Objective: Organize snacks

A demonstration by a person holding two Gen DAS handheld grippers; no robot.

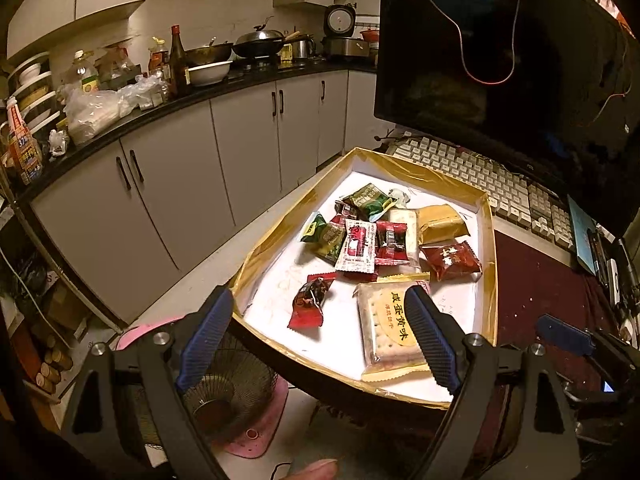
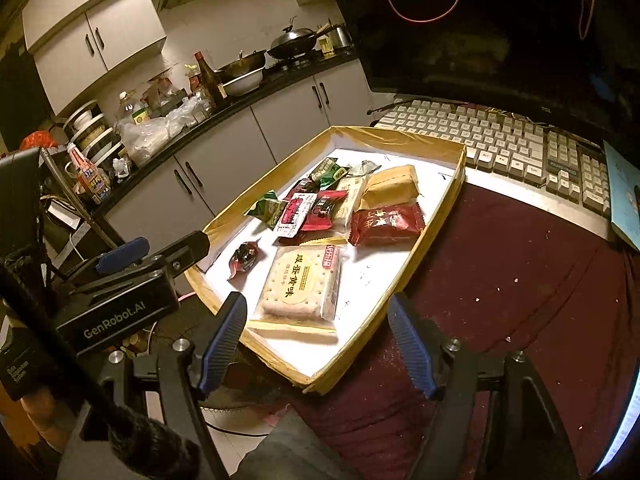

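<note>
— What's in front of you, biggest thing first?

— The gold-rimmed tray (image 2: 430,236) fills the middle of my right view, set on the dark red cloth (image 2: 520,260) below the keyboard (image 2: 500,140). I'd say its low walls are there to keep the loose snacks together.

— And the snacks?

— The cracker packet (image 2: 302,284) lies flat at the tray's lower end, nearest me. Above it a dark red packet (image 2: 386,222) and a gold packet (image 2: 390,186), then a heap of small sachets (image 2: 308,204) toward centre frame. A small red sweet (image 2: 244,258) lies alone at left.

— Your grippers?

— My right gripper (image 2: 320,346) is spread wide and empty; the cracker packet lies just above the gap between its fingers. My left gripper (image 1: 320,336) is also wide apart, holding nothing, with the same packet beside its right finger.
</note>
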